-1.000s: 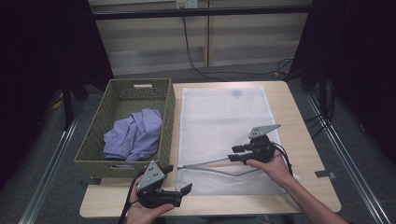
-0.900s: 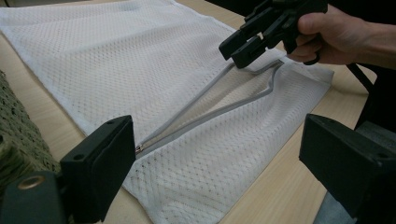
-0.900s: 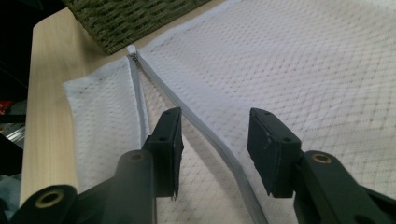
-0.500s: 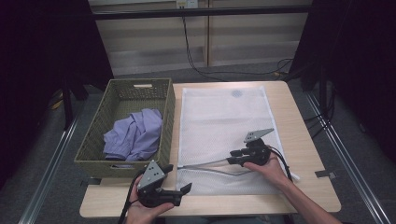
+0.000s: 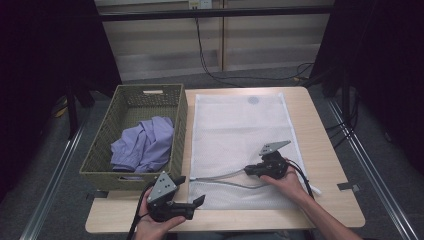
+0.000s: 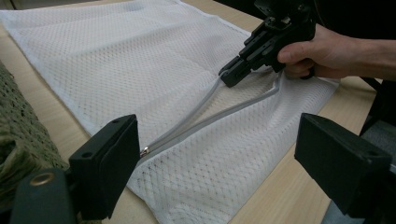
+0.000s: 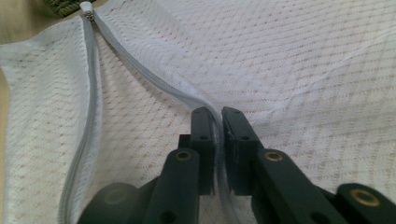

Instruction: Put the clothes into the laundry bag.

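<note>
Your mesh laundry bag (image 5: pixel 240 145) lies flat on the counter (image 5: pixel 325 150), just right of the wicker basket (image 5: pixel 100 160) (shirt inside). Its grey zipper (image 6: pixel 205 119) runs along the near edge, left to right. Your right tongs (image 5: pixel 248 171) have just closed, pinching the upper zipper edge. Your left tongs (image 5: pixel 192 189) hang wide open and empty, nearest the zipper pull (image 6: pixel 145 150).

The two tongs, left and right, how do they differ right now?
The left tongs gape open over the table's near edge, holding nothing; the right tongs have just closed, pinching the upper zipper edge of the white mesh bag. Both are black and hand-held.
</note>
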Demonstrator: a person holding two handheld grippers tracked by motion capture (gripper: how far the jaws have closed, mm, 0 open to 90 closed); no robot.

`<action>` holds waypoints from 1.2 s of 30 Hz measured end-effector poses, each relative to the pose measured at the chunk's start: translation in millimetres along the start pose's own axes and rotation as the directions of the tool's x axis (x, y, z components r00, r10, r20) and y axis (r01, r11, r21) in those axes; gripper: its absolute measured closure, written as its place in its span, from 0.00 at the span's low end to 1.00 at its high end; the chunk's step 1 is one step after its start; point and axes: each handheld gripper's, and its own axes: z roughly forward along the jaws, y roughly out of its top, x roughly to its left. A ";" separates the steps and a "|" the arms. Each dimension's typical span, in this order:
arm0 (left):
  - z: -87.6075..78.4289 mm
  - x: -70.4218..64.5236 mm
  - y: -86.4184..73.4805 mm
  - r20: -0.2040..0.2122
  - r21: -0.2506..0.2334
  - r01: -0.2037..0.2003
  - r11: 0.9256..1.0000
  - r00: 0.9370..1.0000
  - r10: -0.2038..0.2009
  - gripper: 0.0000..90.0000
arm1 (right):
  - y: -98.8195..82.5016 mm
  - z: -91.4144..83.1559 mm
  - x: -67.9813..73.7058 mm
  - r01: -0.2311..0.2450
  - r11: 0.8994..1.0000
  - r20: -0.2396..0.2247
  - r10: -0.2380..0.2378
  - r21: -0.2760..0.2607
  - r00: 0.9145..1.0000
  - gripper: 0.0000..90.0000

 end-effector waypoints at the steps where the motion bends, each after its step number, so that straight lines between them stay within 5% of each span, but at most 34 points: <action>1: 0.0 0.0 0.0 0.000 0.000 0.000 1.000 1.000 0.000 0.16 | 0.0 0.0 0.0 0.000 1.000 0.000 0.000 0.000 1.000 0.95; 18: -0.5 -1.0 0.2 0.009 0.014 -0.018 1.000 1.000 0.018 0.14 | 7.8 -12.5 -1.6 -0.029 0.997 -0.021 0.028 -0.077 0.999 0.98; 36: 0.0 -1.1 0.0 0.011 0.024 -0.024 0.999 1.000 0.024 0.12 | 19.9 -34.0 -0.4 -0.078 0.973 -0.058 0.066 -0.218 0.996 0.98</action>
